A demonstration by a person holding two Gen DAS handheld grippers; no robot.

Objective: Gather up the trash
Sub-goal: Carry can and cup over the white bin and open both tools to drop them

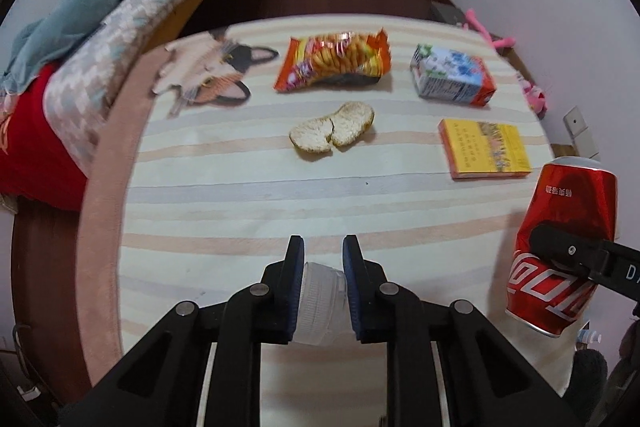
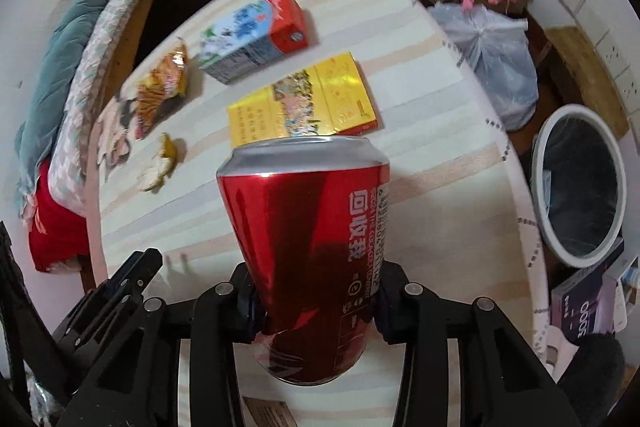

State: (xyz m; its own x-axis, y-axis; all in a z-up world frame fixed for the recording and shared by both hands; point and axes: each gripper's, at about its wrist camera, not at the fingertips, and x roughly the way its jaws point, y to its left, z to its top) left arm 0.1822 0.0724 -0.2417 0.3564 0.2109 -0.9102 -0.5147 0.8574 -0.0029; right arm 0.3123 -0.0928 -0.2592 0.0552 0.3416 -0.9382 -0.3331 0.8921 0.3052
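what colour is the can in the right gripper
Red with white lettering and a silver top; the can shows best in the right wrist view, clamped in the right gripper.

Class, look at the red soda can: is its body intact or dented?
Dented. The red soda can, clamped in the right gripper, shows a creased, caved-in wall and a pinched lower body.

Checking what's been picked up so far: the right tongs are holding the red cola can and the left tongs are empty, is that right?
Not quite. The right tongs do hold the red cola can, but the left tongs are not empty: the left wrist view shows them shut on a clear plastic bottle, gripped near its ribbed cap end.
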